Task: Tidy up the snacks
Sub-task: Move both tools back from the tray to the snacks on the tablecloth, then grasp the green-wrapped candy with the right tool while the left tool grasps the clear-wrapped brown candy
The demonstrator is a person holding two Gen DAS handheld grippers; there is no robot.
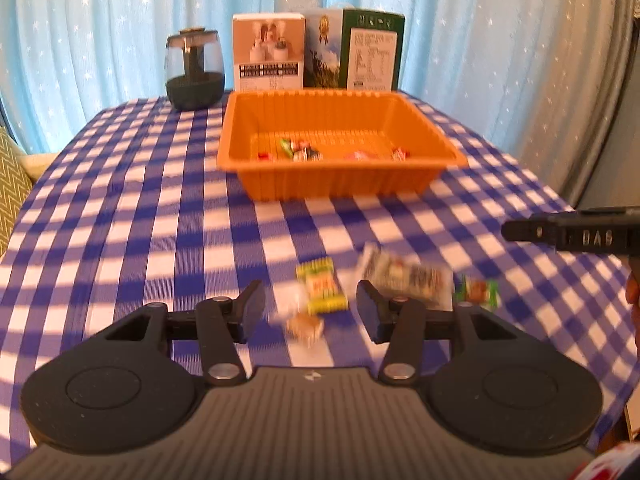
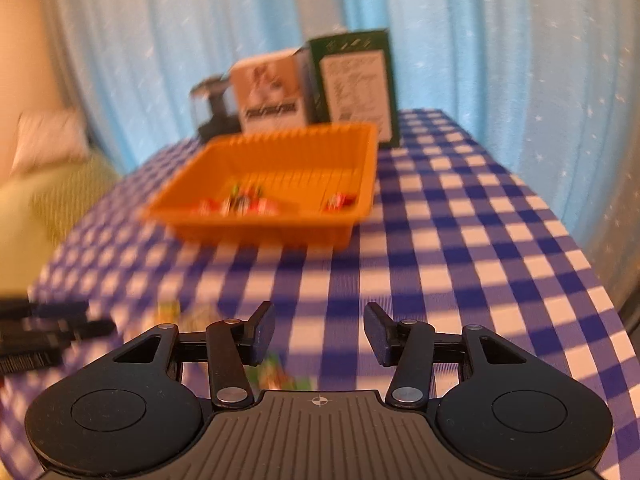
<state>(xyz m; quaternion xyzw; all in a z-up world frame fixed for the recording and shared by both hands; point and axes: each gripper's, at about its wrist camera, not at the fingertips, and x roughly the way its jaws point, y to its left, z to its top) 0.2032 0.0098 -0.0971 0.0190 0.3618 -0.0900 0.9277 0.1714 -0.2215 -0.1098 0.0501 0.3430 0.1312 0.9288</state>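
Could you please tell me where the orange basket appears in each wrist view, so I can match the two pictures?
Left wrist view: the orange basket sits upper centre, far across the checked tablecloth, snacks inside.
Right wrist view: the orange basket sits left of centre, blurred, seen at an angle.
Shared landmark: the green box stands just behind the basket in both.

Daylight glows through the blue curtain [image 1: 120,32] ahead of me, bright and backlit, laying striped shadows across the counter [image 1: 140,220]. My right wrist view is heavily motion-blurred, the orange basket [image 2: 280,184] smeared; the left view is sharper, though near wrappers [image 1: 320,292] blur. Fisheye bends and darkens both frames' corners.
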